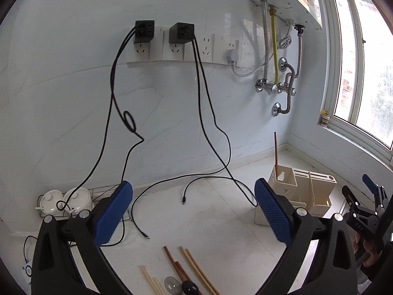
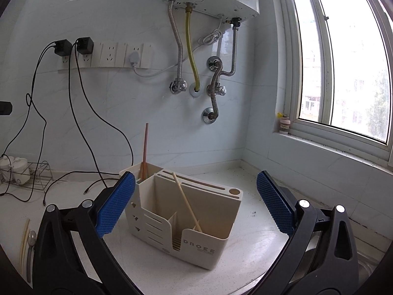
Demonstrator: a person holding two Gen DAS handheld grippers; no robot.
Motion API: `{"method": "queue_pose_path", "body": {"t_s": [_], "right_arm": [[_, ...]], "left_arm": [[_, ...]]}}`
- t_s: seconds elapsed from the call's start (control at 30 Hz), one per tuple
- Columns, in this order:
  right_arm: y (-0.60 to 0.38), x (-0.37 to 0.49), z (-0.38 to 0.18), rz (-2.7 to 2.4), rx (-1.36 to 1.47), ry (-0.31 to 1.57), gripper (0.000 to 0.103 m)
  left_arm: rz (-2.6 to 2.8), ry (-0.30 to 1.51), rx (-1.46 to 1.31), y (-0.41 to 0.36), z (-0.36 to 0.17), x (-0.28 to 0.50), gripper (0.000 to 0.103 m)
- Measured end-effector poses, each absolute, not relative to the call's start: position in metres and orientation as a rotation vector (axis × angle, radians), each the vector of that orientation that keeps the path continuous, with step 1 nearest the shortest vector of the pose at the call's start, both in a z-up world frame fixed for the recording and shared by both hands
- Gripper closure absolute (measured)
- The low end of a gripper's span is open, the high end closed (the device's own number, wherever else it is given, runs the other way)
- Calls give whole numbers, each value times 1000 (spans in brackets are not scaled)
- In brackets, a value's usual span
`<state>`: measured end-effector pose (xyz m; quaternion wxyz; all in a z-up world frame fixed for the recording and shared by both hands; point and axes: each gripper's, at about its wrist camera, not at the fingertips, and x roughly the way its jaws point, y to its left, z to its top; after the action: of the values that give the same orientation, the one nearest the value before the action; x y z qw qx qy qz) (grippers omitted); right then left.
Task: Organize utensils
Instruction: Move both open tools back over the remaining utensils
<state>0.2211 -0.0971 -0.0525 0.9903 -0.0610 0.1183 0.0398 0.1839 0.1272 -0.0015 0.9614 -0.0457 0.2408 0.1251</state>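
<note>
A cream utensil holder (image 2: 196,221) stands on the white counter, also in the left wrist view (image 1: 302,191). A brown chopstick (image 2: 145,147) stands in its back compartment and a pale chopstick (image 2: 186,202) leans in its front compartment. My right gripper (image 2: 195,205) is open and empty, just in front of the holder. My left gripper (image 1: 194,215) is open and empty above loose utensils on the counter: pale chopsticks (image 1: 199,270), dark brown chopsticks (image 1: 175,266), more pale chopsticks (image 1: 151,281), a clear spoon (image 1: 172,285) and a black spoon (image 1: 189,287).
Black cables (image 1: 196,182) hang from wall chargers (image 1: 181,33) and trail across the counter. A wire rack with white lidded cups (image 1: 65,200) stands at the left. Water-heater pipes (image 2: 196,61) are on the wall, a window (image 2: 343,61) at the right. The other gripper (image 1: 366,213) shows at the right.
</note>
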Motion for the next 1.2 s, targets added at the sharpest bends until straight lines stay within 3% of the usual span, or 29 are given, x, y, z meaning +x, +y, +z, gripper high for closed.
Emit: {"method": "queue_pose_path", "body": {"t_s": [0.43,0.73,1.0,1.2], "right_arm": [[-36,212,-68,240,-157,305,8],[-5,216,-92,361,-188,445,8],[33,219,-108,478,-248,558,9],[52,225,-121,557,-260,645,17]], "left_arm": [[394,661,-211,180,-36,127,5],[432,797,-459,218,-82,106,5],[471,937,-522,223,-121,102,6],[462,992,-533,219,-140,102,8]]}}
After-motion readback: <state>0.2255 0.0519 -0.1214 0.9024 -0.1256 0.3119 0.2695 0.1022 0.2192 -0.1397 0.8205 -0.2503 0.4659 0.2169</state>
